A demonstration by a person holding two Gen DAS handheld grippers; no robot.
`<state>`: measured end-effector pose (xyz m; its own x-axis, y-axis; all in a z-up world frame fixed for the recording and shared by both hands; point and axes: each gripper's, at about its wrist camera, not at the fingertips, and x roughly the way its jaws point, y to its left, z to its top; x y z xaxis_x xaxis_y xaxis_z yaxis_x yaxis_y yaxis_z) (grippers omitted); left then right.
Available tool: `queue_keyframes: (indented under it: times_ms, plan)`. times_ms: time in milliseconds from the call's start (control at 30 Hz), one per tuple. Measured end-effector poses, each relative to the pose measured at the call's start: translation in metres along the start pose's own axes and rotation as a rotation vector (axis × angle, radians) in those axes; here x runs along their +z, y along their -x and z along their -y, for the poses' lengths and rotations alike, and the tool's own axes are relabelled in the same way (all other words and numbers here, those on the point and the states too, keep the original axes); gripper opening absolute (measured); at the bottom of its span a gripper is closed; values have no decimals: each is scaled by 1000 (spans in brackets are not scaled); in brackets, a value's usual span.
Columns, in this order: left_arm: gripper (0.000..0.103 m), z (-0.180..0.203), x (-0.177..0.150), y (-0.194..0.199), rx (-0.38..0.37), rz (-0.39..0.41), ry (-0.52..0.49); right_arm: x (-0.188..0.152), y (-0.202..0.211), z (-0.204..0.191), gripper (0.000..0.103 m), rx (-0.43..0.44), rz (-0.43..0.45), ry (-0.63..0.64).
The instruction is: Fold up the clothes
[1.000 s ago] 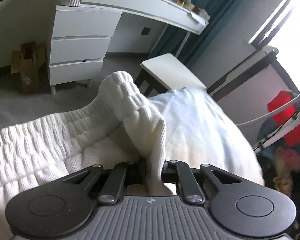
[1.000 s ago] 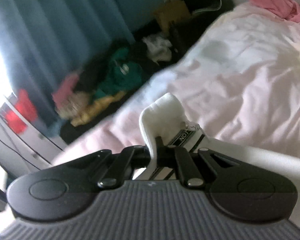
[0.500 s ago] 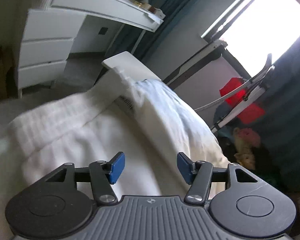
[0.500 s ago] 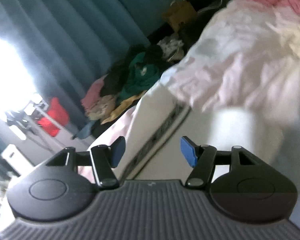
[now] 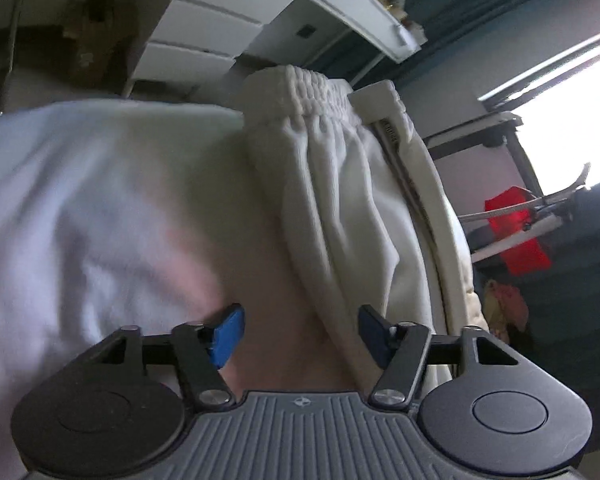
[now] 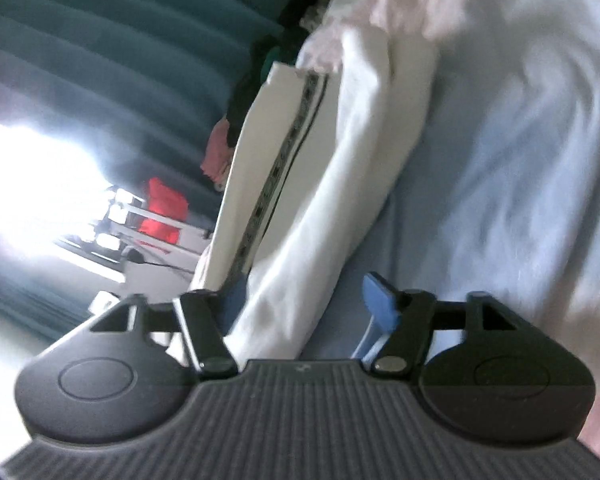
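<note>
Right, both your grippers are empty rn: left gripper (image 5: 300,330) has its jaws spread wide w/ nothing between the blue pads (image 5: 229,330), and right gripper (image 6: 308,306) is just as wide, though a fold of cloth sits in the gap w/o being pinched. The white pants (image 5: 348,200) lie stretched on the bed (image 5: 100,200), close to its edge on the window side; waistband (image 5: 300,88) is the far end in the left wrist view, gathered and standing up a bit, and the side stripe (image 6: 284,148) runs the length of the leg in the right wrist view. Looks like the legs are stacked one over the other, which is prob why the stripe faces up along the bed's edge, so the lengthwise fold seems done and the crosswise fold is what's left, imo. Your grippers sit low over the fabric at opposite ends, a sensible spot for regrasping. Next you'd likely want to pinch the hem end w/ the right and the waistband w/ the left, catching both layers. Watch the edge: the pants lie near it, so a sloppy pull could drag them off the bed. The right wrist view is blurry, so I can't tell exactly how the hem lies.
</note>
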<state>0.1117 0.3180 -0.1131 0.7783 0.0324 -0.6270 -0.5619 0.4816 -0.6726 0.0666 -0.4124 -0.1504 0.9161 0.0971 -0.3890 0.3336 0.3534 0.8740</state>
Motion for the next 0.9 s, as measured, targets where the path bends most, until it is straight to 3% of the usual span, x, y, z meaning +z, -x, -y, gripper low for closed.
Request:
queue_keyframes:
  times_ms: [100,333,467,600,767,867,900]
  plan:
    - [68,-4,0,-8,-13,8,23,-3,-12,11,92,59,-48,-90]
    - [66,-13,-2,-27,-44,27,75,-7,-53,18,92,133,-60,-162]
    - [51,-10,1,-35,-38,93,90,-2,-74,11,90,122,-19,-124]
    - [33,-7,4,-43,-32,158,105,21,-92,15,71,45,68,-143]
    - [19,-3,8,-53,-25,239,124,54,-109,29,66,60,163,-216]
    - [12,-1,10,-45,-75,251,154,71,-115,27,53,22,223,-230]
    - [11,-1,12,-42,-107,260,149,77,-116,26,38,-9,236,-229]
